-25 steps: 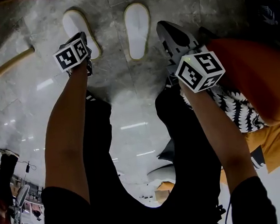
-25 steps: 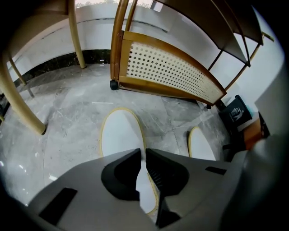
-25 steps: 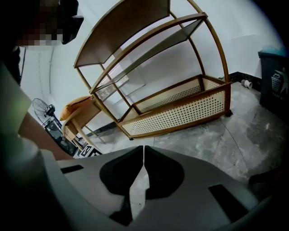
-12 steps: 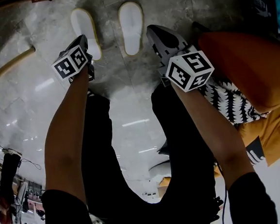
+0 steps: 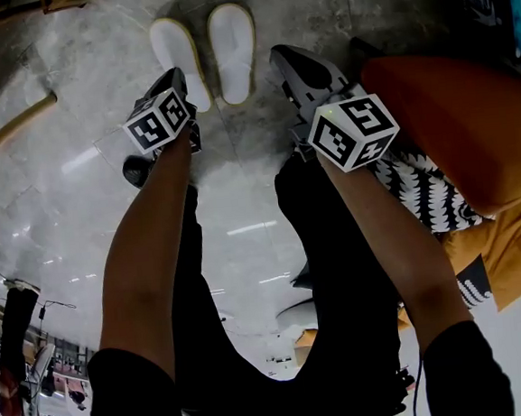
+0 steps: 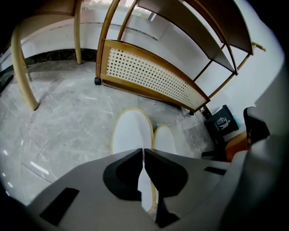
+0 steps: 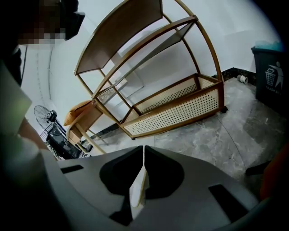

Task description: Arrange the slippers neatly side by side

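Both slippers lay soles down on the grey marble surface (image 5: 95, 72), side by side, toes pointing away from the person. In the head view the left-hand slipper (image 5: 177, 49) and the right-hand slipper (image 5: 231, 35) sat just beside each other, long edges nearly touching and roughly parallel. Both were white with a pale yellow rim.

Left tool (image 5: 179, 76): positioned at the heel end of the left-hand slipper. In the left gripper view the left tool (image 6: 143, 151) had its jaws drawn together at the tips, with nothing clamped between them. The left-hand slipper (image 6: 129, 133) and right-hand slipper (image 6: 165, 140) showed just beyond it.

Right tool (image 5: 280, 58): beside the outer edge of the right-hand slipper, apart from it. In the right gripper view the right tool (image 7: 143, 149) likewise had its jaws closed tip to tip. A white, yellow-edged sliver of slipper (image 7: 138, 189) showed in the slit below the tips, with no grip on it evident.

Background: wooden rack with a cane panel (image 6: 153, 76) behind the slippers, black bin (image 6: 221, 122) to its right.
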Demonstrator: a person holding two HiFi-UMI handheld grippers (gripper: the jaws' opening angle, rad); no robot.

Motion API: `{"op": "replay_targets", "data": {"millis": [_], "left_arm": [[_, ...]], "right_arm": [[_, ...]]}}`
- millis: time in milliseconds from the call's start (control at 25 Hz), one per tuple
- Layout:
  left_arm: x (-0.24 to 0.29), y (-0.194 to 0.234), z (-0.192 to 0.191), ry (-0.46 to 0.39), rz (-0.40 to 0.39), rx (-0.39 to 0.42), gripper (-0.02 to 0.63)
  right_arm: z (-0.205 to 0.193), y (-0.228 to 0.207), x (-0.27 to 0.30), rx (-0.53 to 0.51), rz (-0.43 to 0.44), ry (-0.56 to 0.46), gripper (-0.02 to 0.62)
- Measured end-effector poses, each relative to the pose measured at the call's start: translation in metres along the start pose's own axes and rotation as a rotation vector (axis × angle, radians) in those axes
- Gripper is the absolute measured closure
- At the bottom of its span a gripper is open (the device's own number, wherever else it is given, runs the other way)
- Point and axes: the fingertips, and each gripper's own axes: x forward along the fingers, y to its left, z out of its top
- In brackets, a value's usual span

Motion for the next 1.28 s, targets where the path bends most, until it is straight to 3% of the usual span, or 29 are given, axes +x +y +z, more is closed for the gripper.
{"op": "replay_targets", "data": {"millis": [640, 840, 920, 1000, 1280], "left_arm": [[0.036, -0.019, -0.022, 0.043, -0.009, 0.079, 0.578], [0.041, -0.028, -0.026, 0.072, -0.048, 0.113, 0.577], [0.039, -0.032, -0.027, 0.081, -0.071, 0.128, 0.544], [0.032, -0.033, -0.023, 0.075, -0.070, 0.139, 0.497], [-0.050, -0.048, -0.002, 0.008, -0.072, 0.141, 0.520]], "right_arm": [[-0.009, -0.038, -0.021, 0.034, -0.024, -0.016, 0.558], [-0.010, -0.036, -0.021, 0.038, -0.023, -0.018, 0.558], [-0.010, -0.033, -0.020, 0.038, -0.020, -0.013, 0.558], [-0.009, -0.029, -0.019, 0.028, -0.019, -0.003, 0.558], [0.024, 0.017, -0.037, -0.007, -0.017, -0.002, 0.558]]}}
